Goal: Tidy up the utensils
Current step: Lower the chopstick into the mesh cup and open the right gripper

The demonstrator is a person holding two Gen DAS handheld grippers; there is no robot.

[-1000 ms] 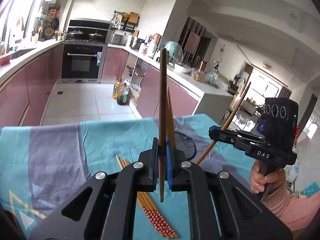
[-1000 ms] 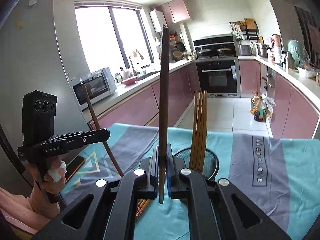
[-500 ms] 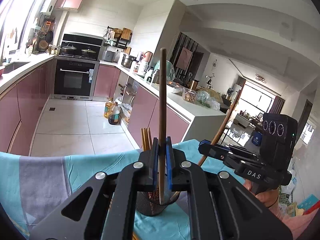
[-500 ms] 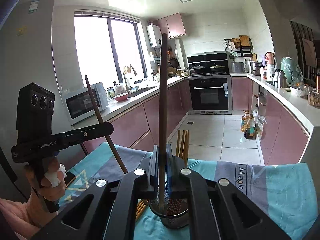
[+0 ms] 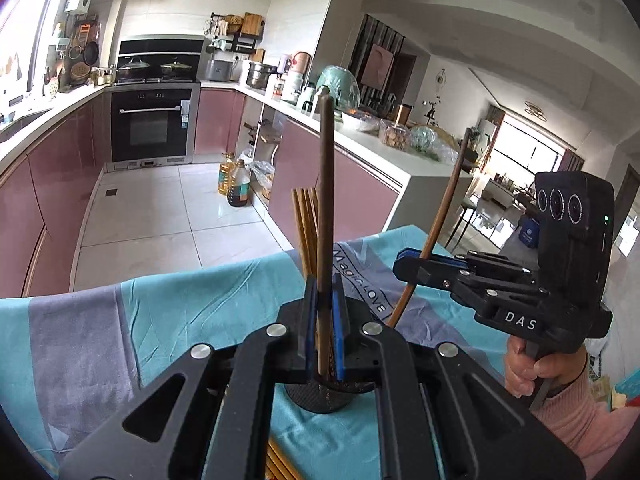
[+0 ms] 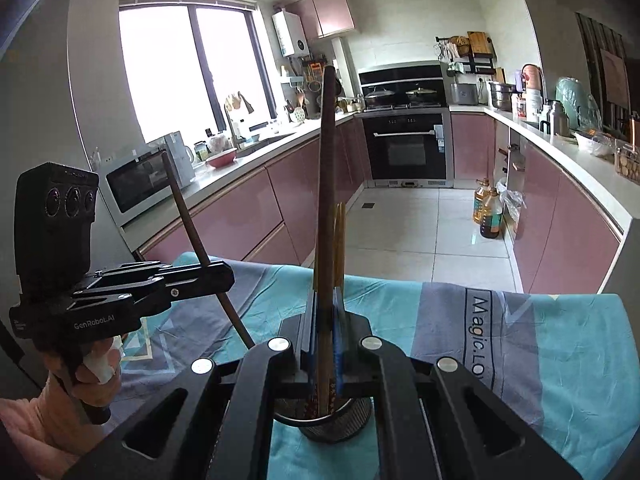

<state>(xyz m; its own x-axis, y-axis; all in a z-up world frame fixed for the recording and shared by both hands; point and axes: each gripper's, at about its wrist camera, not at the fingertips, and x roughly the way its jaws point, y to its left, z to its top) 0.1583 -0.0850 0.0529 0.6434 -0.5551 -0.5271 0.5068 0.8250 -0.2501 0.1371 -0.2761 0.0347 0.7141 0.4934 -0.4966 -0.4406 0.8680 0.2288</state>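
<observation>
My left gripper (image 5: pixel 324 292) is shut on a dark brown chopstick (image 5: pixel 325 184) that stands upright, its lower end over a black mesh holder (image 5: pixel 324 398). Several pale wooden chopsticks (image 5: pixel 305 232) stand in that holder. To the right, my right gripper (image 5: pixel 414 264) is shut on a second brown chopstick (image 5: pixel 446 216), which leans toward the holder. In the right wrist view, the right gripper (image 6: pixel 326 304) grips its chopstick (image 6: pixel 327 184) above the holder (image 6: pixel 340 420). The left gripper (image 6: pixel 222 276) shows at the left, holding its slanted chopstick (image 6: pixel 186 208).
A teal and grey cloth (image 5: pixel 180 304) covers the table, whose far edge drops to a tiled floor. Loose chopsticks (image 5: pixel 280 464) lie on the cloth near me. Pink kitchen cabinets, an oven (image 6: pixel 406 148) and oil bottles (image 5: pixel 236 184) stand beyond.
Both grippers have moved forward with their chopsticks. The holder, which lay ahead of them, now sits right under the jaws, and the loose chopsticks have slid to the bottom edge.
</observation>
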